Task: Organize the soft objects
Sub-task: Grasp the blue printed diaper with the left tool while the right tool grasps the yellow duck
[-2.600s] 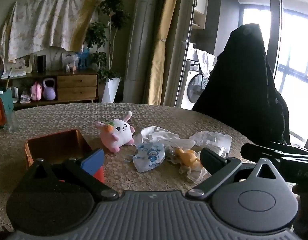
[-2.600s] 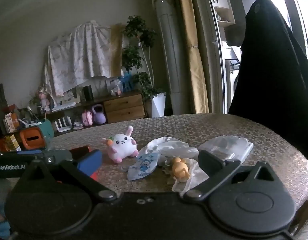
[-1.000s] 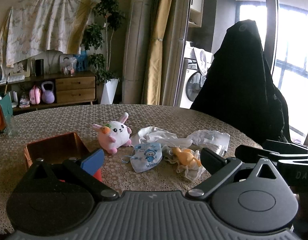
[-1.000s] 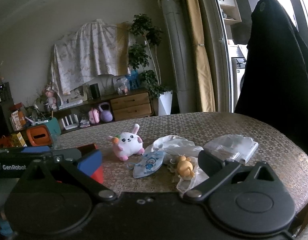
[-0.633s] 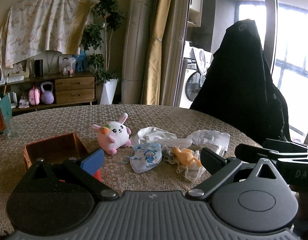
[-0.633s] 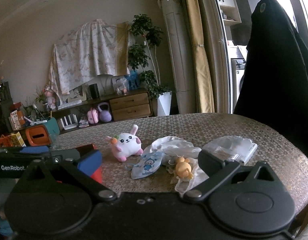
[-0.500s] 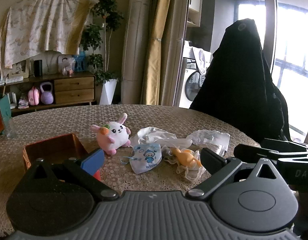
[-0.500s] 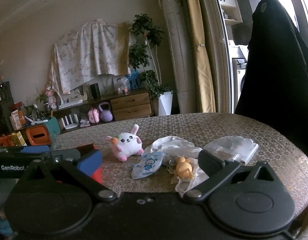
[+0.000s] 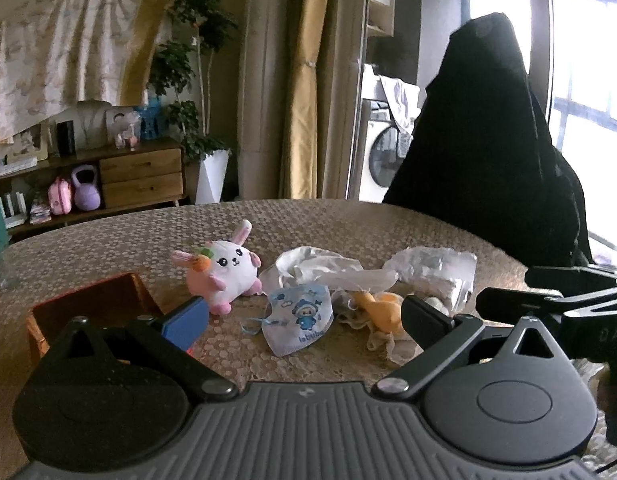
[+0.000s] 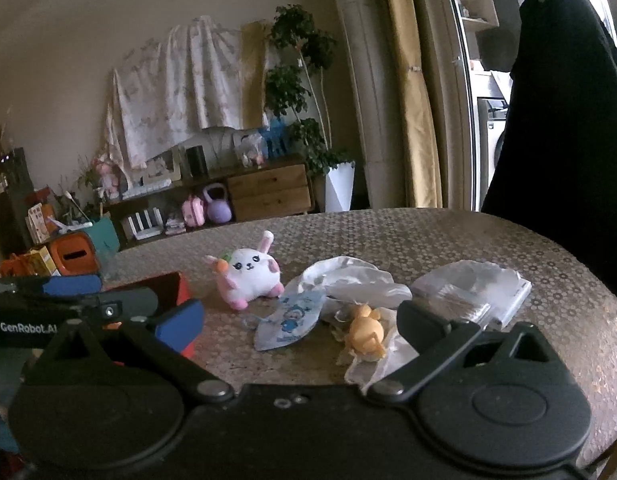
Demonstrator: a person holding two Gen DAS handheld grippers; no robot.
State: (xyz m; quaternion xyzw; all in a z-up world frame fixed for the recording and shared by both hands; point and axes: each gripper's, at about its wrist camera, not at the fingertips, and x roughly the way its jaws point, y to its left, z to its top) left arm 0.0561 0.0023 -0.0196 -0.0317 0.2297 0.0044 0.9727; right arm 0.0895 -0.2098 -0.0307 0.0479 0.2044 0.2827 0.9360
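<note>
Left gripper (image 9: 304, 318) body reads "GenRobot.AI", fingers spread, empty. Open orange-brown box (image 9: 84, 310) on the lace-covered table (image 9: 348, 224), pink-white plush bunny (image 9: 220, 270) right of it, then child's printed face mask (image 9: 302, 320) — lettering unreadable — and yellow soft toy (image 9: 382, 308), half hidden. Right gripper (image 10: 300, 320) released, empty.

Dim daylit room, window glare, fisheye-bowed edges

"GenRobot.AI" on left tool (image 10: 108, 308)
</note>
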